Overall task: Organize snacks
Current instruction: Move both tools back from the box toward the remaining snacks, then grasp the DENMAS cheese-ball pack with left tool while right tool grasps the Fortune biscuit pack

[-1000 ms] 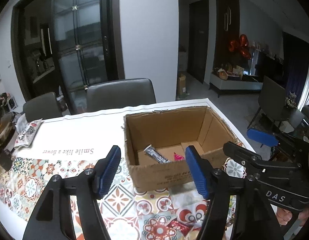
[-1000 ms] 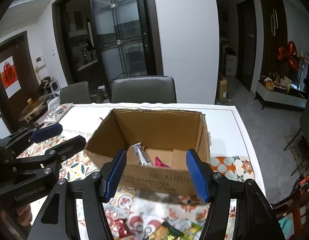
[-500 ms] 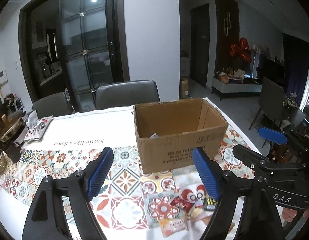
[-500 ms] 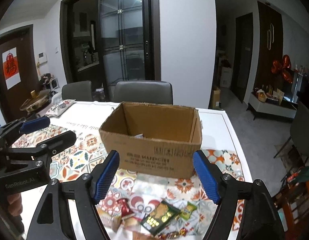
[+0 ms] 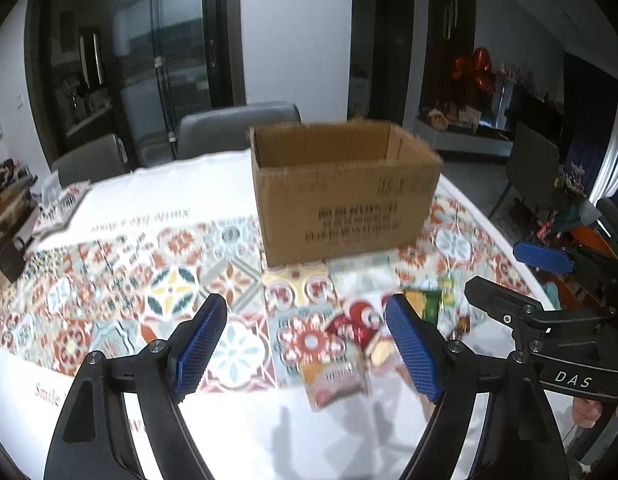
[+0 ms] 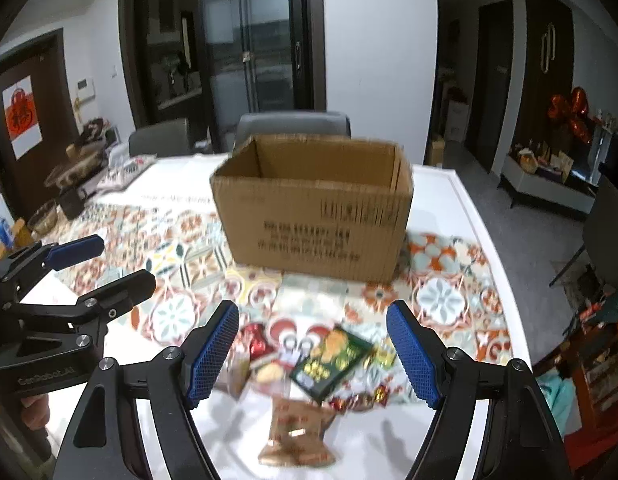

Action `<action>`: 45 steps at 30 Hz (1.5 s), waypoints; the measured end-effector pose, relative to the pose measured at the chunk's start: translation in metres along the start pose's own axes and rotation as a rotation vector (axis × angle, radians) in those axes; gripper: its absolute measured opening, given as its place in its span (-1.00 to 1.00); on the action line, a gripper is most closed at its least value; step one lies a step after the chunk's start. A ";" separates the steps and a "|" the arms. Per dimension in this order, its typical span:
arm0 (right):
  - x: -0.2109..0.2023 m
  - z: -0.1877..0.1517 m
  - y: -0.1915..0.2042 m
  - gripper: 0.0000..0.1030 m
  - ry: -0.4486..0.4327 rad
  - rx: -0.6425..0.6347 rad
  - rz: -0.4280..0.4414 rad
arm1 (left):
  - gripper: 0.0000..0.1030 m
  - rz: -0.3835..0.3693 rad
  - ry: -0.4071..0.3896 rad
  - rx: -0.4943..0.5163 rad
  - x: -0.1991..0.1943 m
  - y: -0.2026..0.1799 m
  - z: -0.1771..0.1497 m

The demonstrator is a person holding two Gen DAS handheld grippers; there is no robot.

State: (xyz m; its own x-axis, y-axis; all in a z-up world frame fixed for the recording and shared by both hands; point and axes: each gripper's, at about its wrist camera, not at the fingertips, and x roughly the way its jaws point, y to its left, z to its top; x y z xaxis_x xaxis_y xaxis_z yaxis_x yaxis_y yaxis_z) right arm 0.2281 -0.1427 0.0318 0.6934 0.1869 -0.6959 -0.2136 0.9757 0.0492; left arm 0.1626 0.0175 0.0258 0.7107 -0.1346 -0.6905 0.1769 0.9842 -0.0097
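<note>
Both grippers wide, empty, hunting snacks

Right gripper (image 6: 312, 350) frames the green packet (image 6: 331, 360) near the desk's front edge; left gripper (image 5: 307, 346) sits leftward.

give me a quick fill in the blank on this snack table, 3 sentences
1. The snacks lie on the table in front of the cardboard ____.
2. Both the left gripper and the right gripper are ____, holding nothing.
3. The green packet lies ____ the box, not in it.

Missing words: box; open; outside
</note>
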 end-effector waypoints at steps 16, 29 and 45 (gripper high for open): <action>0.041 -0.061 0.000 0.49 0.218 0.056 0.025 | 0.58 -0.066 0.195 -0.013 0.049 -0.007 -0.055; 0.066 -0.083 -0.001 0.49 0.329 0.095 0.050 | 0.57 -0.093 0.265 -0.008 0.086 -0.010 -0.067; 0.086 -0.087 -0.006 0.28 0.374 0.129 0.066 | 0.56 -0.081 0.308 -0.024 0.121 -0.014 -0.067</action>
State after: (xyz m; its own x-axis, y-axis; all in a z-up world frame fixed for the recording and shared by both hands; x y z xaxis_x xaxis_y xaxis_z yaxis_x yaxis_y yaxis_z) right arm 0.2292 -0.1424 -0.0908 0.3772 0.2182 -0.9000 -0.1446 0.9738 0.1755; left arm 0.2003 -0.0048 -0.1058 0.4551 -0.1753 -0.8730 0.2059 0.9746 -0.0883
